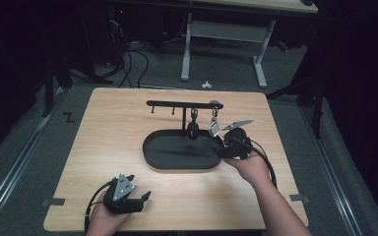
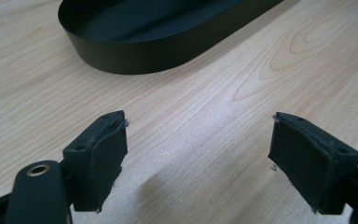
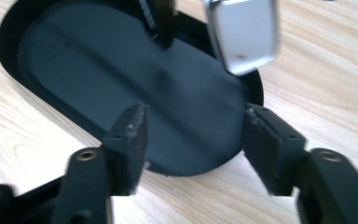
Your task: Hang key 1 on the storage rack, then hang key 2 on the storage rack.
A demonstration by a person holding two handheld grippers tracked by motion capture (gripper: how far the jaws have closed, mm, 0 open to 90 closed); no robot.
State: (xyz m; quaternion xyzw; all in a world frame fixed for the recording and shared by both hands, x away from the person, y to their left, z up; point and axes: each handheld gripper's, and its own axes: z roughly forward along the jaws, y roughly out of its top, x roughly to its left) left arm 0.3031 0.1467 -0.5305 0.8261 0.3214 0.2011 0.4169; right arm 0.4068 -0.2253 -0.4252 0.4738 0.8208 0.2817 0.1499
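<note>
- The high view took in the whole desk (image 1: 128,113): a black oval tray (image 1: 179,152) near the middle, and a black rack (image 1: 184,104) rising from its far side with small hooks under the bar.
- Two things hung from that rack: a dark fob (image 1: 193,129) and a silver tag (image 1: 214,129), side by side over the far right of the tray.
- The right tool (image 1: 225,146) sat at the tray's right end, just below and beside the tag; the left tool (image 1: 140,191) lay well apart, near the front left edge of the desk.
- The right gripper view showed what the high view could not: the tag (image 3: 244,35) hung free above the right tool (image 3: 193,128), whose black jaws stood spread with nothing between them, over the tray's (image 3: 98,70) dark floor.
- In that view the fob (image 3: 161,21) was a blurred dark shape at the top edge.
- The left gripper view showed the left tool (image 2: 198,135) with jaws spread over bare wood, and the tray's wall (image 2: 135,53) beyond.
- The tray held nothing loose in these views.
</note>
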